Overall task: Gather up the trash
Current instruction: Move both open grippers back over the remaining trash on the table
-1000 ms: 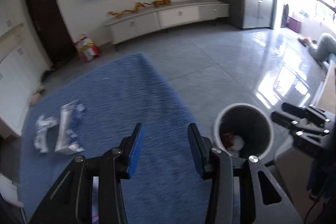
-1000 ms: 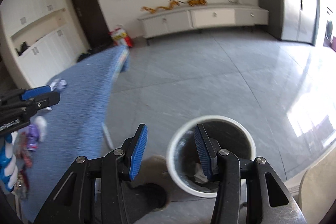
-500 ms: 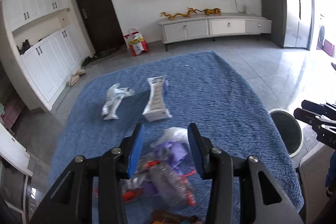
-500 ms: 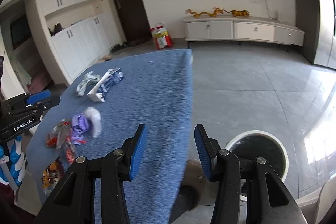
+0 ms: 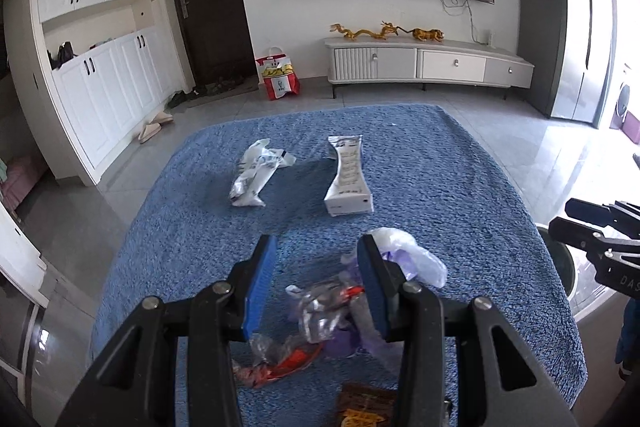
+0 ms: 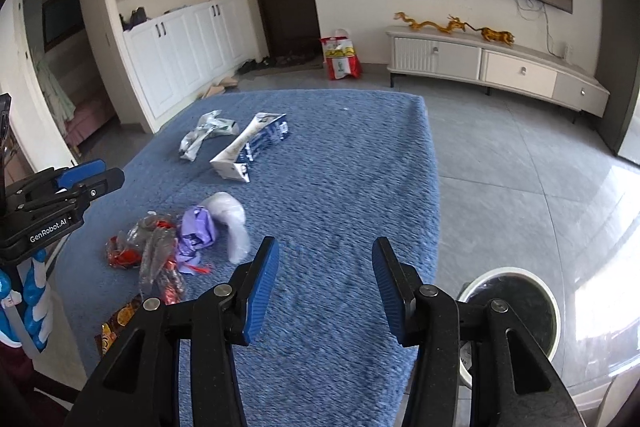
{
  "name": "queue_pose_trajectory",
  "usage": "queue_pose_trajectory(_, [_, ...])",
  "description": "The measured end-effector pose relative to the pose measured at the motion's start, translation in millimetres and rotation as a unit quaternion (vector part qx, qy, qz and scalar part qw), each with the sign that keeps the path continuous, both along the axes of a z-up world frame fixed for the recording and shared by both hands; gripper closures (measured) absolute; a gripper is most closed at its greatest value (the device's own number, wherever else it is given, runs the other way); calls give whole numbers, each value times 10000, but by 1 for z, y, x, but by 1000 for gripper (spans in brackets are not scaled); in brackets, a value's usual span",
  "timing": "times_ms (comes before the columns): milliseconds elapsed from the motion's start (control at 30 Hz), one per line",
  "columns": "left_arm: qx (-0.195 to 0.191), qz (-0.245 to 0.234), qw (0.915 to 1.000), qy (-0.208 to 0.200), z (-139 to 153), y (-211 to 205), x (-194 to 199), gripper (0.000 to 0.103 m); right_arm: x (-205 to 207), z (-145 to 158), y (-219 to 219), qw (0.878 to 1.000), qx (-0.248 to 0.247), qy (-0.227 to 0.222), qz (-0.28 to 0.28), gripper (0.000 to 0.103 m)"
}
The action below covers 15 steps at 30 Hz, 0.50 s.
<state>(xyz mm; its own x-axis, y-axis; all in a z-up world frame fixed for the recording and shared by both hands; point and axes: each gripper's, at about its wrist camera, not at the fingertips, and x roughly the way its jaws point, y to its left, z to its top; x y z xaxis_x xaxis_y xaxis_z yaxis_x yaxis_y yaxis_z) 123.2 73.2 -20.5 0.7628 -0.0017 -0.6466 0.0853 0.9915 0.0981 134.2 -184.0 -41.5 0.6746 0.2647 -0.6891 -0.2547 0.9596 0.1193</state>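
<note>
Lying loose: a heap of crumpled wrappers (image 5: 340,311) sits on the near part of the blue cloth (image 5: 460,187), clear and red film tangled with a purple bag (image 6: 196,231) and a white plastic bag (image 6: 232,219).
Handling: all of it looks feather-light, soft and crackly; thin film probably slips and springs back, so a pinch on a bunched fold should hold better than one on a flat edge.
Best hold: likely the thick knot where the purple and clear pieces overlap, squeezed fully so nothing trails.
Further pieces: a flattened white carton (image 5: 348,179) and a crumpled white packet (image 5: 256,175) lie well beyond the heap, side by side but apart; the carton looks stiffer and suits a grip across its narrow width. A brown snack packet (image 6: 116,323) lies at the near edge.
Left gripper (image 5: 316,285): jaws spread wide and empty, poised over the heap.
Right gripper (image 6: 326,291): jaws also wide apart, holding nothing, above bare cloth.
Bin (image 6: 548,299): stands on the floor just beside the cloth's right edge.
</note>
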Motion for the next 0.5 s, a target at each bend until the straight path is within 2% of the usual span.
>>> queue_pose_trajectory(300, [-323,48,9995,38,-8,37,-3,62,7,9,46,9990,-302,48,315,53])
queue_pose_trajectory(500, [-495,137,9987,64,-14,61,-5,56,12,6,77,9975,-460,128,524,52])
